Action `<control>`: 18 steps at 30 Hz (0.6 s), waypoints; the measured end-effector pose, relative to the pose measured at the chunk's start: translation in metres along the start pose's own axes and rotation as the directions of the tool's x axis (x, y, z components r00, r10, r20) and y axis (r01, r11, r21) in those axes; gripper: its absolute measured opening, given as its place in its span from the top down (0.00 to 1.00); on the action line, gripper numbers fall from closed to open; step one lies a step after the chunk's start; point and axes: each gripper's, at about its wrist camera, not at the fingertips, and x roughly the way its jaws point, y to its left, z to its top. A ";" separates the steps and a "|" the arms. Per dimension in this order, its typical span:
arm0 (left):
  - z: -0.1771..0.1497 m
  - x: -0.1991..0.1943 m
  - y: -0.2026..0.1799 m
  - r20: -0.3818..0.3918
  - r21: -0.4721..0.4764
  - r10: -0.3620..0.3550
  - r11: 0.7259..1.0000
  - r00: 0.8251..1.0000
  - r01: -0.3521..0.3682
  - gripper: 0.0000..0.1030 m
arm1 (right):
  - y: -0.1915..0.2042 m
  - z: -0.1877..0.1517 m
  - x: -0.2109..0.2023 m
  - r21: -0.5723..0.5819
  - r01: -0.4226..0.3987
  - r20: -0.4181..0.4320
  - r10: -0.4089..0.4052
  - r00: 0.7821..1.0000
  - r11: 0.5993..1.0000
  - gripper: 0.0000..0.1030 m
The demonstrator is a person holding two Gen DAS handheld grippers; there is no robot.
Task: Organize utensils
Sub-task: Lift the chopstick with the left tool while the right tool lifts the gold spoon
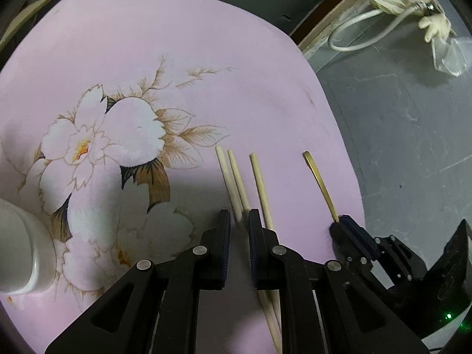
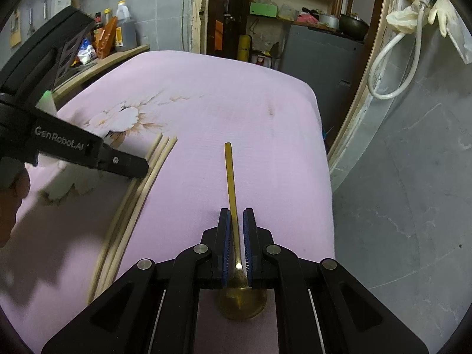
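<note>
Three pale wooden chopsticks lie side by side on the pink flowered cloth. My left gripper is shut on two of them near their middle, while the third runs under its right finger. In the right wrist view the chopsticks look slightly blurred beneath the left gripper. A gold spoon lies to their right with its handle pointing away. My right gripper is shut on its neck, just above the bowl. The left wrist view shows the right gripper at the gold handle.
A white cup stands at the near left on the cloth. The table's right edge drops to a grey floor close beside the spoon. A hose and gloves hang on the wall at the right. Bottles crowd a shelf behind.
</note>
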 end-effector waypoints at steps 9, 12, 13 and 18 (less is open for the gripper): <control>-0.001 -0.002 -0.001 0.004 0.003 -0.017 1.000 1.000 0.017 0.96 | -0.012 0.021 0.018 0.081 -0.059 -0.099 0.067 0.993 0.995 0.92; -0.007 -0.005 -0.002 0.004 0.008 -0.016 1.000 1.000 0.016 0.98 | -0.012 0.019 0.014 0.071 -0.072 -0.101 0.079 0.992 0.995 0.97; -0.008 -0.007 -0.002 0.005 0.014 -0.009 1.000 1.000 0.009 0.98 | -0.013 0.018 0.013 0.078 -0.078 -0.097 0.086 0.992 0.994 0.97; -0.015 -0.015 0.005 0.028 0.001 0.010 1.000 1.000 -0.010 0.98 | -0.017 0.008 -0.001 0.120 -0.106 -0.025 0.110 0.994 0.987 0.98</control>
